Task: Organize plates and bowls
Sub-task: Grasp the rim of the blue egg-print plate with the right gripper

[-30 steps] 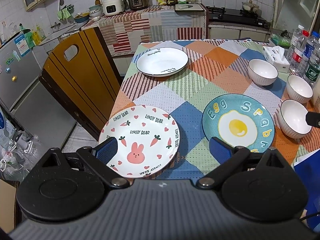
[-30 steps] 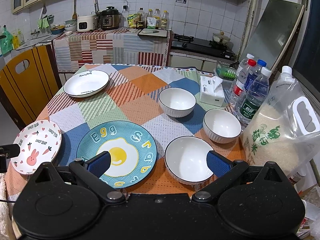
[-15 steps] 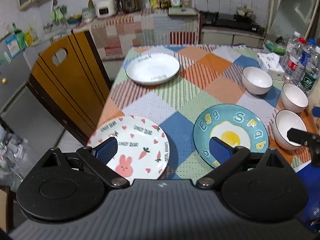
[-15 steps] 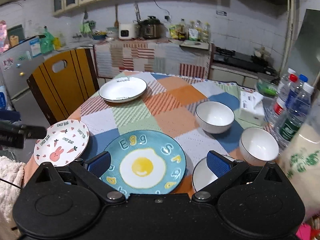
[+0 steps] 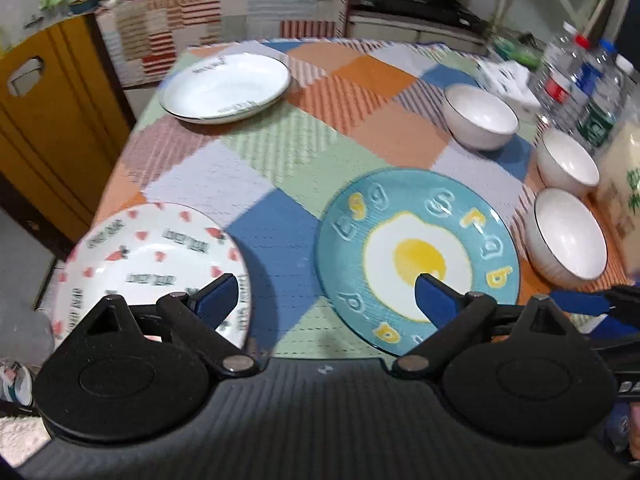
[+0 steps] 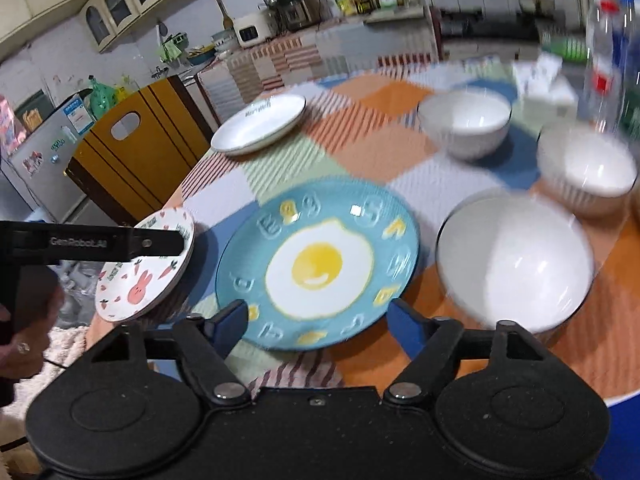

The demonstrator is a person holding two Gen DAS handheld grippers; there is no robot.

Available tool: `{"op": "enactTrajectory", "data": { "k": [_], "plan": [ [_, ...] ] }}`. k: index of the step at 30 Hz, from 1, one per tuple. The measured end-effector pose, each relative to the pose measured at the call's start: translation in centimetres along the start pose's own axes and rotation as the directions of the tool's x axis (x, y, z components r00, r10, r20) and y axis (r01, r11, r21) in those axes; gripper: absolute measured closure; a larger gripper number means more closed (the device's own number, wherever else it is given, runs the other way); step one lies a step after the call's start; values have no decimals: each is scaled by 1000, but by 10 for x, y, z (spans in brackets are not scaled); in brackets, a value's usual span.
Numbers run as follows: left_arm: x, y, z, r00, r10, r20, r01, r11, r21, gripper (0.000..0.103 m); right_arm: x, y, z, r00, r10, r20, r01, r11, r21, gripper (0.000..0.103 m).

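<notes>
Left gripper [image 5: 326, 294] jaws released, right gripper [image 6: 318, 322] jaws closing, empty, above egg plate [image 6: 320, 264]

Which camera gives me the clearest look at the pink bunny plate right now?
The right wrist view: the round white plate with the pink bunny and carrots shows nearly whole there, only its top edge crossed by the left gripper. In the left wrist view the same plate is blurred, its near part hidden behind a finger.

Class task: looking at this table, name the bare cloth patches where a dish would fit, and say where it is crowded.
Free: the cloth between the white plate, the egg plate and the far bowl; a narrower strip between the bunny plate and the egg plate. Crowded: the side with three bowls, bottles and rice bag.
</notes>
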State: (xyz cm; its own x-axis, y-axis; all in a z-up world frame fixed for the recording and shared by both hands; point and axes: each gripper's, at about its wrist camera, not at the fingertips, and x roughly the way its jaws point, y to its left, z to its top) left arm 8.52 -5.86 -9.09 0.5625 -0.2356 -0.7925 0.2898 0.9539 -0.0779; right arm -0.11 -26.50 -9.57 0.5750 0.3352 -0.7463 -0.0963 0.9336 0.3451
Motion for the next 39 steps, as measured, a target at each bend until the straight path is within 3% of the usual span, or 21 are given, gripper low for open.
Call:
{"op": "enactTrajectory", "data": {
  "k": [7, 8, 10, 14, 16, 19, 21, 32, 39],
  "plan": [
    [36, -4, -9, 996, -4, -91, 2, 1000, -31, 12, 36, -16, -19, 1000, 14, -20, -13, 997, 77, 44],
    [39, -4, -11, 996, -3, -90, 1, 1000, -29, 15, 38, -19, -20, 1000, 18, -9, -18, 996, 87, 46],
    [46, -5, -14, 996, -3, -94, 2, 1000, -16, 35, 42, -22, -23, 1000, 17, 19, -19, 993, 115, 49],
    [58, -5, -17, 995, -2, -97, 1, 1000, -3, 49, 50, -25, -26, 999, -20, 47, 13, 990, 144, 69],
    [63, -4, -19, 995, -16, -99, 15, 1000, -9, 61, 52, -26, -28, 997, -33, 63, 23, 987, 160, 70],
    [70, -1, -19, 993, -47, -110, 44, 999, -31, 71, 53, -28, -30, 996, -40, 81, 25, 984, 177, 72],
    [73, 0, -17, 992, -71, -104, 66, 997, -50, 74, 53, -30, -32, 995, -37, 92, 20, 984, 179, 71],
    [62, -6, -20, 996, -36, -77, 37, 999, 21, 74, 54, -27, -33, 993, -30, 117, 18, 995, 99, 73],
    [56, 5, 1, 999, 0, -45, 1, 1000, 13, 74, 60, -23, -17, 990, 12, 142, -24, 997, 79, 73]
  ]
}}
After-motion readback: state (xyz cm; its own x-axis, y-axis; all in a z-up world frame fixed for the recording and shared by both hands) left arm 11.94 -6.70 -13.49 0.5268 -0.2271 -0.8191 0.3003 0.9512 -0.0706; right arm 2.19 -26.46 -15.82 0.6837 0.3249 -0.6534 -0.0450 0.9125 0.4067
